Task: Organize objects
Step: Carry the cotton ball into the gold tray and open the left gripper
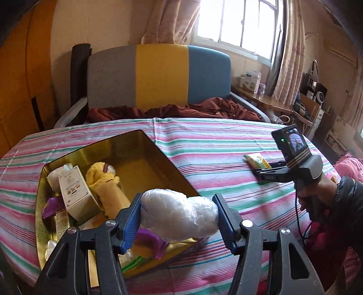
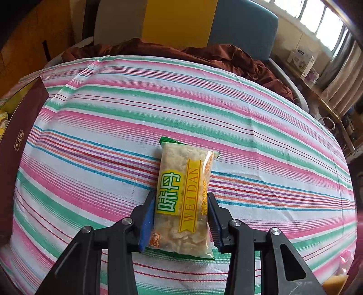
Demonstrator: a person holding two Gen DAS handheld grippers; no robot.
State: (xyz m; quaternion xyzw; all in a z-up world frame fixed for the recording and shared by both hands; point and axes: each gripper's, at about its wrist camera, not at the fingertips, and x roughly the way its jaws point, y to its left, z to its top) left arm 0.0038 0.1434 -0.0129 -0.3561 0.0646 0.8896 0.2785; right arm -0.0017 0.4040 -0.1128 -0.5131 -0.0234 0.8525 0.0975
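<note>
In the left wrist view, the left tool [image 1: 179,215] is seen low in the middle. Its two blue pads are spread fairly wide and are pressed on the two ends of a white wrapped bundle [image 1: 179,212]. The bundle is held up over the near corner of a gold tin box [image 1: 145,145]. The box is set on a striped cloth [image 1: 215,145] with pink, green and white lines. Inside the box a small cream carton [image 1: 73,191], a yellow soft toy [image 1: 106,183] and some purple wrappers [image 1: 149,241] are seen. Far to the right, the right tool [image 1: 263,169] is held by a hand [image 1: 317,192] in a dark sleeve, low over the cloth at a snack packet [image 1: 257,160]. Behind the cloth a crumpled brown blanket [image 1: 204,107] is spread. Behind that a headboard [image 1: 158,74] in grey, yellow and blue is seen. A bright window [image 1: 238,22] with pale curtains [image 1: 288,50] is at the top right. A wooden shelf [image 1: 267,99] with white boxes runs under it.

In the right wrist view, the right tool [image 2: 180,217] is closed partway on the snack packet [image 2: 183,195]. Its pads are pressed on the two long sides of the packet. The packet is yellow and green with big letters, and it is lying on the striped cloth [image 2: 249,127]. At the left edge, the dark red side of the box [image 2: 20,127] is seen. The brown blanket [image 2: 204,53], the headboard [image 2: 181,20] and the window [image 2: 317,15] are seen at the back.
</note>
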